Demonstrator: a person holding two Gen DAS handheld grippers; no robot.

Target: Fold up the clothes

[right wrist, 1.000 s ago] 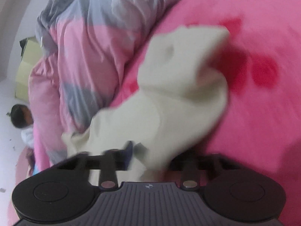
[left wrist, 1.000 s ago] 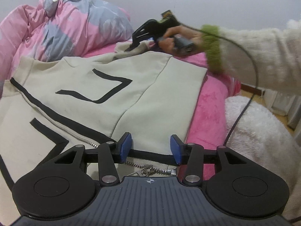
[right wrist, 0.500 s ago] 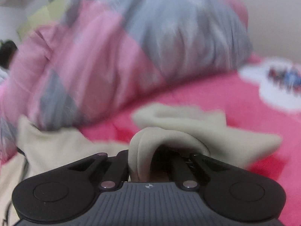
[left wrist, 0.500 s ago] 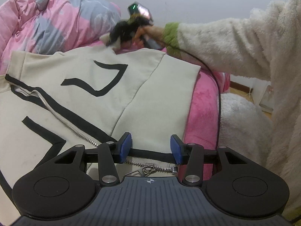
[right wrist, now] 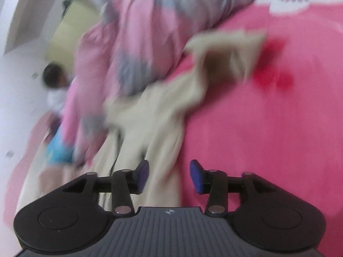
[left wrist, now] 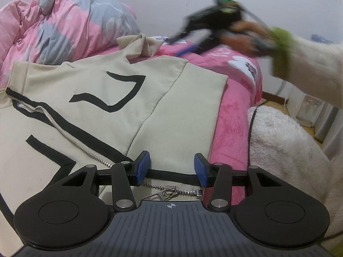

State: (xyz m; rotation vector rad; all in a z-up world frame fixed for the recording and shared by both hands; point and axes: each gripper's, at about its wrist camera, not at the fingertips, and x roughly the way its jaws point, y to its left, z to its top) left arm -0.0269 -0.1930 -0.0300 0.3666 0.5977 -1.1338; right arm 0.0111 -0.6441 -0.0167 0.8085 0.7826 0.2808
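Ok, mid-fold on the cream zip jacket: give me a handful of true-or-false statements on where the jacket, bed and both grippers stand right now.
1. The cream zip-up jacket with black trim lies on a pink bedsheet. True.
2. The right gripper grips the cream sleeve. False: its jaws are opening with nothing between them.
3. The left gripper sits at the jacket's hem, by the metal zipper pull. True.
4. The jacket is zipped fully shut. False: the zip lies open.
5. A pink and grey duvet is bunched behind the jacket. True.
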